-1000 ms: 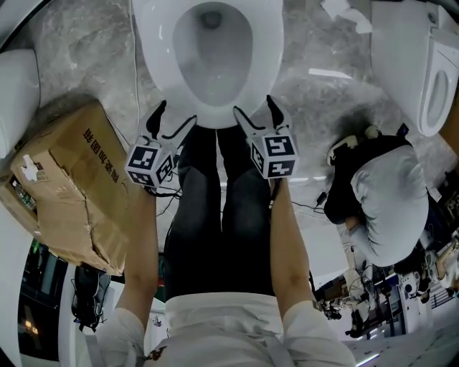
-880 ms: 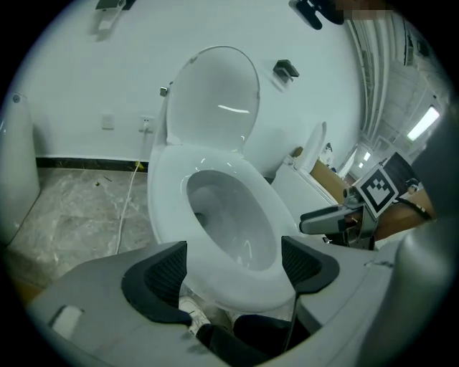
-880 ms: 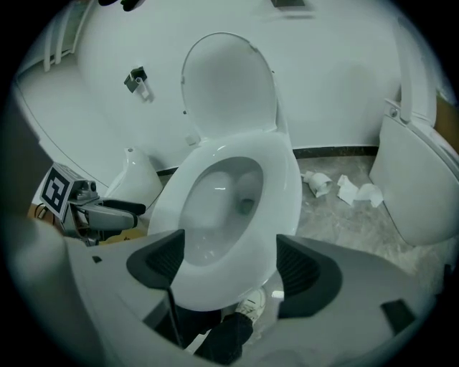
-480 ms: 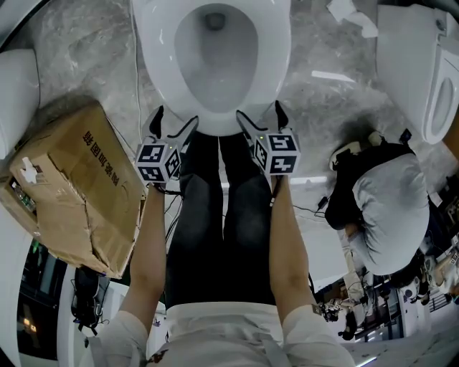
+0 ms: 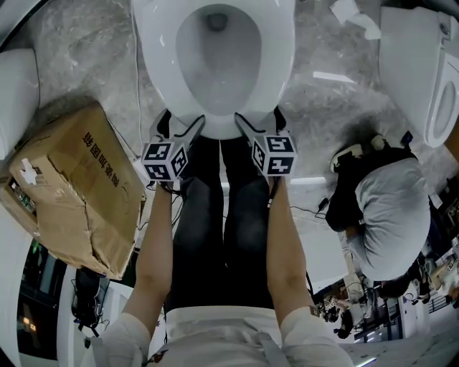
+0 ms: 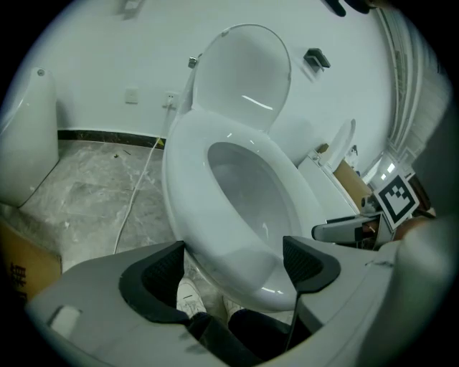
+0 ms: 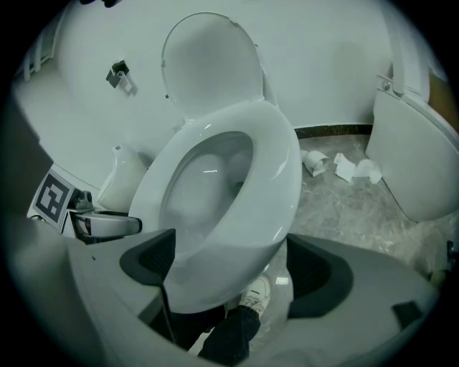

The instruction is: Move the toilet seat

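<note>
Toilet seat (image 5: 278, 64) unclamped at 6 o'clock.
Left gripper (image 5: 181, 123), right gripper (image 5: 258, 119) just opened astride its rim; glossy edge may slip.

Marble floor (image 5: 75, 46), toilet (image 5: 215, 68), cardboard box (image 5: 72, 190), crumpled paper (image 5: 353, 16)

We are standing at the front of the toilet seat (image 5: 281, 64), which is lying down on the bowl, while the lid (image 6: 244, 72) is standing upright behind it, before the wall. We are holding the left hand-held gripper (image 5: 182, 120) and the right hand-held gripper (image 5: 257, 117) side by side at the seat's front rim. Both pairs of jaws have just been opening, and the rim is sitting between each pair, unpinched. On the floor (image 5: 86, 50), a cardboard box (image 5: 72, 179) is lying to our left and crumpled paper (image 5: 350, 13) is lying right of the bowl. A second toilet (image 5: 416, 64) is standing further right, and a person (image 5: 391, 208) is bending low just before it.
</note>
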A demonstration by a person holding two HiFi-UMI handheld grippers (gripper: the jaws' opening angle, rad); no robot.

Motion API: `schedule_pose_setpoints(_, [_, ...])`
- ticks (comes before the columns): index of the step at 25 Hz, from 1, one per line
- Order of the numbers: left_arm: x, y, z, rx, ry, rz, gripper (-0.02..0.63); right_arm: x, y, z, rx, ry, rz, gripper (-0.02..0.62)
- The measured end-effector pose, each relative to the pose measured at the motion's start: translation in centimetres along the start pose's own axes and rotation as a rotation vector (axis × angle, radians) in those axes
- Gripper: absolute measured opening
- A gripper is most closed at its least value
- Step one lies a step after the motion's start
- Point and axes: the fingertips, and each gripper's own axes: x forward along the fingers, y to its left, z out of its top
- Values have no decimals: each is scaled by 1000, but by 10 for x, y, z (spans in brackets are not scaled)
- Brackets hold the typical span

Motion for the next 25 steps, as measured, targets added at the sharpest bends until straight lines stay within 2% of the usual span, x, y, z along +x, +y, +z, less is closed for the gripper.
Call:
schedule_pose_setpoints(2, [-1, 1, 2, -29, -15, 7, 414, 0, -1, 1, 28, -12, 0, 485])
schedule_pose_setpoints(6, [-3, 1, 4, -66, -31, -11, 414, -3, -3, 4, 90, -30, 15, 430])
schedule_pose_setpoints(8, [-5, 0, 5, -82, -36, -25, 413, -5, -2, 5, 103, -34, 23, 428])
schedule_pose_setpoints(18, [-28, -13, 19, -122, -83, -74, 413, -30, 4, 20, 162, -105, 41, 402])
schedule_pose_setpoints(25, [-64, -32, 46, -110, -160, -89, 413, -72, 16, 46, 185, -216, 60, 374])
